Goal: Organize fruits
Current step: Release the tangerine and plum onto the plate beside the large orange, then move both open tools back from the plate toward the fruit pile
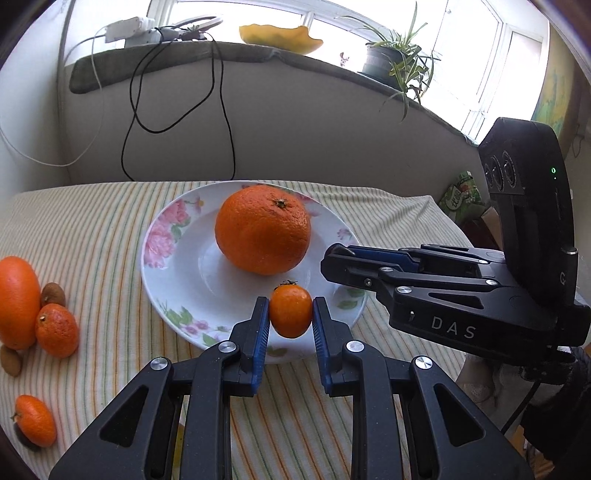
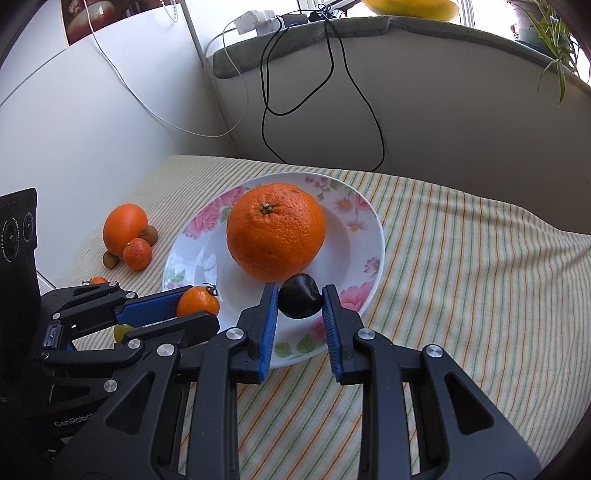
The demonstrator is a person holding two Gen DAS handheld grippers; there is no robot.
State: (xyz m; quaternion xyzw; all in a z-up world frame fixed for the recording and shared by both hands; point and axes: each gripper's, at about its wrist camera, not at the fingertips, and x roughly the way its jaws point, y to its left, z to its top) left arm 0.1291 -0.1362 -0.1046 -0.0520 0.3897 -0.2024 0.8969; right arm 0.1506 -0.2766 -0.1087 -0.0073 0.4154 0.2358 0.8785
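Left gripper [image 1: 291,314] clamps a small orange fruit [image 1: 290,312]; right gripper [image 2: 300,301] clamps a dark fruit [image 2: 299,301]. Both hang above the near rim of the plate [image 2: 369,254], apparently for release beside the large orange [image 2: 276,230]

Bright daylight, window [image 1: 369,22] blown out, fisheye-warped edges, sharp

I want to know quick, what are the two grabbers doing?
Left gripper: shut on a small orange fruit.
Right gripper: shut on a dark fruit.

A large orange [image 1: 262,229] sits in the plate [image 1: 173,273], loose fruits [image 1: 56,330] left.
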